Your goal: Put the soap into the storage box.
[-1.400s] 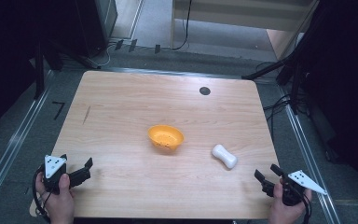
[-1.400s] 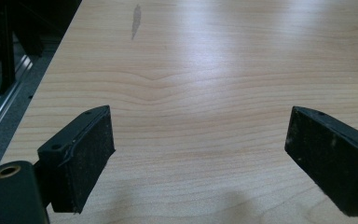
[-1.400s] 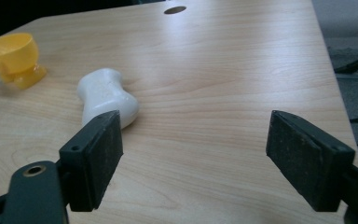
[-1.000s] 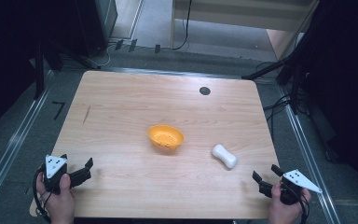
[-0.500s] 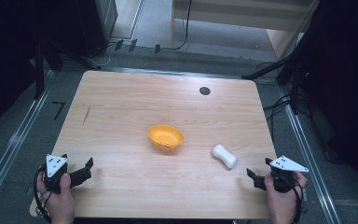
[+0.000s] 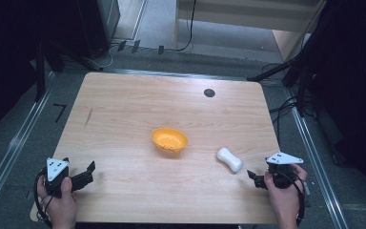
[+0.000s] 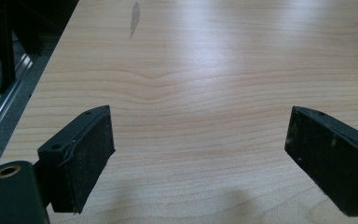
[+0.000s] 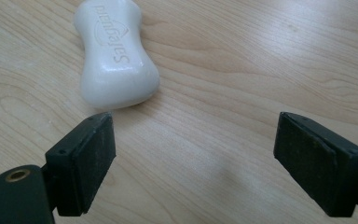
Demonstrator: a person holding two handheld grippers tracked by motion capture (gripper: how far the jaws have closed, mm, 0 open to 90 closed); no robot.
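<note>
The right gripper (image 6: 256,178) sits at the lower right of the high view, jaws spread wide with nothing between them, pointing toward the white bar of soap (image 6: 229,159) that lies just up and to the left of it on the wooden table (image 6: 124,114). In the right gripper view the soap (image 8: 115,55) fills the upper left, lying flat with its embossed lettering up, and it is near the left jaw's tip but not touching it; the gap between the jaws opens mostly onto bare wood to the right of the bar.

From where I'm looking, the reach for the soap looks to be the step in hand, and the thing to get right is the line-up. The gripper wants to shift toward the soap so the bar sits in the middle of the gap, not off one jaw. The soap has a narrowed waist (a natural place to pinch), so I'd bring the pads (image 8: 88,158) across that waist, one on each long side, and go low enough to catch its flanks instead of skating over the rounded top. It looks smooth and glossy, so a squeeze on the bulging end could well squirt it away.

The orange bowl (image 6: 169,140) stands near the middle of the frame, well apart from the soap. The left gripper (image 6: 86,172) rests at the lower left, jaws open over empty wood (image 7: 214,93).
</note>
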